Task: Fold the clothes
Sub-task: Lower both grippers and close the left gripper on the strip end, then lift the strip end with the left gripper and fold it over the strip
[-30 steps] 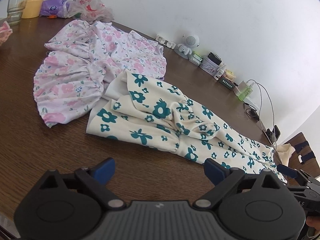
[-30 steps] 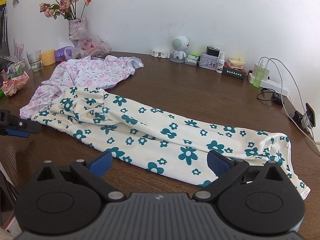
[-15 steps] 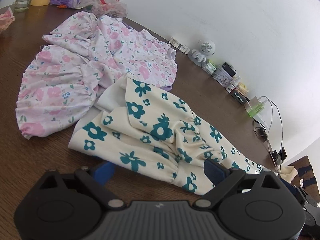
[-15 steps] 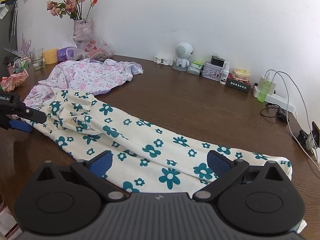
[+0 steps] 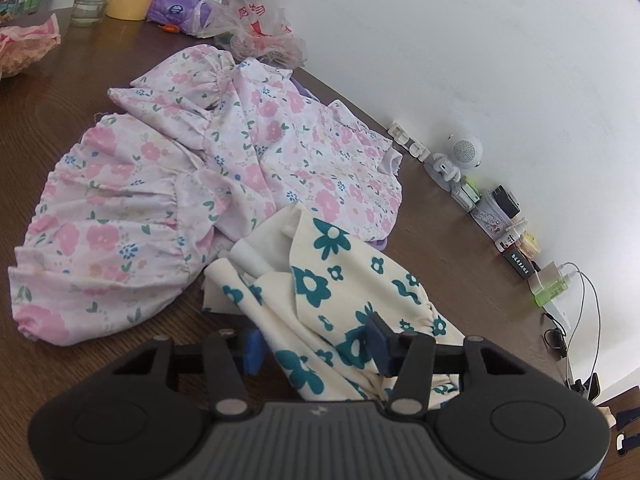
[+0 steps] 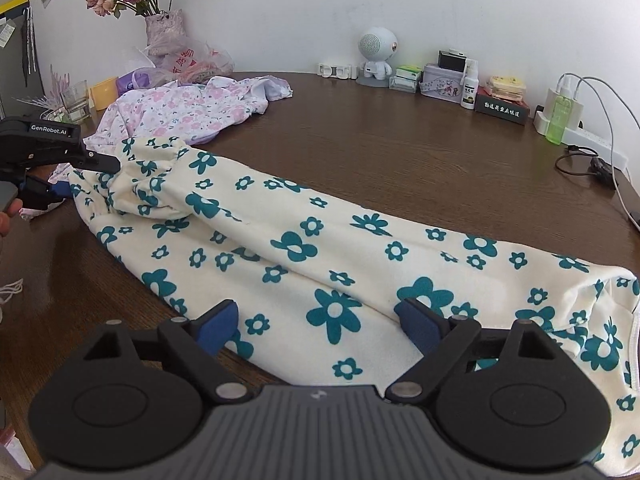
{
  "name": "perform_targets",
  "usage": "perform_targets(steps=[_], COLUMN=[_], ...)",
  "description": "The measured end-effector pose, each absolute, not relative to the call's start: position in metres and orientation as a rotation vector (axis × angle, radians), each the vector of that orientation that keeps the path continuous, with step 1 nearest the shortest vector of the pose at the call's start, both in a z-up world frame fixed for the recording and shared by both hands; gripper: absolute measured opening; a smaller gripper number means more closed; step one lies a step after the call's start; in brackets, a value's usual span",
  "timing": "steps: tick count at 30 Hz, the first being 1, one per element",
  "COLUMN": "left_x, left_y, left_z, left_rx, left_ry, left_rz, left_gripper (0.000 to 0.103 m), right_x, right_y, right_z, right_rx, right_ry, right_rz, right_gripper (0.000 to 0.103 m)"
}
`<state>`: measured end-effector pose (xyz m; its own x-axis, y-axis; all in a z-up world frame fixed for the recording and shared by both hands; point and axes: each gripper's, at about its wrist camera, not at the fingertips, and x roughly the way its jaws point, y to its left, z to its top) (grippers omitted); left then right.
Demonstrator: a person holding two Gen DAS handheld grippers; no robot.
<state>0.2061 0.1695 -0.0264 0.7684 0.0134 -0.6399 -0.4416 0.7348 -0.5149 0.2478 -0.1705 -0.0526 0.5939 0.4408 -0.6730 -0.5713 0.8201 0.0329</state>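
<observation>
Long cream cotton garment printed with teal flowers [image 6: 320, 240] lies stretched across the dark brown wooden table [image 6: 400, 152], running from about 9 o'clock to 4 o'clock in the right wrist view. Its gathered, elastic-looking end sits at the 9 o'clock side; the wider end trails off at 4 o'clock, past the right tool.

Left gripper [image 5: 316, 344]: jaws closing, with the bunched cream-and-teal cloth between the blue pads. From the right wrist view the same tool [image 6: 60, 176] straddles the gathered end, one black finger above the cloth and one blue-tipped finger below. Pads do not look fully pressed yet (cloth fills most of the gap, so hard to be sure).

Right gripper [image 6: 316, 322]: jaws wide apart, just starting to close, fabric lying between and under the pads near the garment's near edge at 6 o'clock. No pinch yet.

Pink floral ruffled cotton garment [image 5: 160, 184] heaped at 10 o'clock in the left wrist view, its edge touching the cream one. Untouched by either tool.

Step in hand, as I judge it: taking hold of the cream garment at two points, gathered end and lower edge, ahead of a first fold. Task looks early; nothing folded.

Next move calls for both pads to bite through all layers, then a matched lift so the length carries over evenly. Risk: the left catches only the top ruffle and the rest slides out.
</observation>
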Motion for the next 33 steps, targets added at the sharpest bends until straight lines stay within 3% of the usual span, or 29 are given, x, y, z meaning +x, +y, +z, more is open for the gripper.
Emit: perform_targets(steps=[6, 11, 19, 26, 30, 33], left_x=[0.209, 0.213, 0.205, 0.199, 0.187, 0.178], left_y=[0.169, 0.168, 0.139, 0.038, -0.029, -0.059], left_z=[-0.027, -0.028, -0.008, 0.015, -0.008, -0.034], left_rx=[-0.702, -0.700, -0.451, 0.336, 0.846, 1.079], left_ry=[0.664, 0.681, 0.582, 0.408, 0.297, 0.282], left_rz=[0.311, 0.324, 0.294, 0.176, 0.010, -0.120], left_gripper=[0.032, 0.013, 0.008, 0.008, 0.008, 0.008], right_x=[0.252, 0.254, 0.255, 0.255, 0.254, 0.253], right_y=[-0.176, -0.177, -0.189, -0.205, -0.209, -0.214], right_z=[-0.045, -0.048, -0.045, -0.047, -0.049, -0.047], right_rx=[-0.147, -0.146, -0.137, -0.120, -0.121, -0.106], right_ry=[0.708, 0.718, 0.711, 0.719, 0.721, 0.714], right_rz=[0.599, 0.588, 0.562, 0.549, 0.558, 0.560], right_gripper=[0.089, 0.089, 0.089, 0.089, 0.089, 0.089])
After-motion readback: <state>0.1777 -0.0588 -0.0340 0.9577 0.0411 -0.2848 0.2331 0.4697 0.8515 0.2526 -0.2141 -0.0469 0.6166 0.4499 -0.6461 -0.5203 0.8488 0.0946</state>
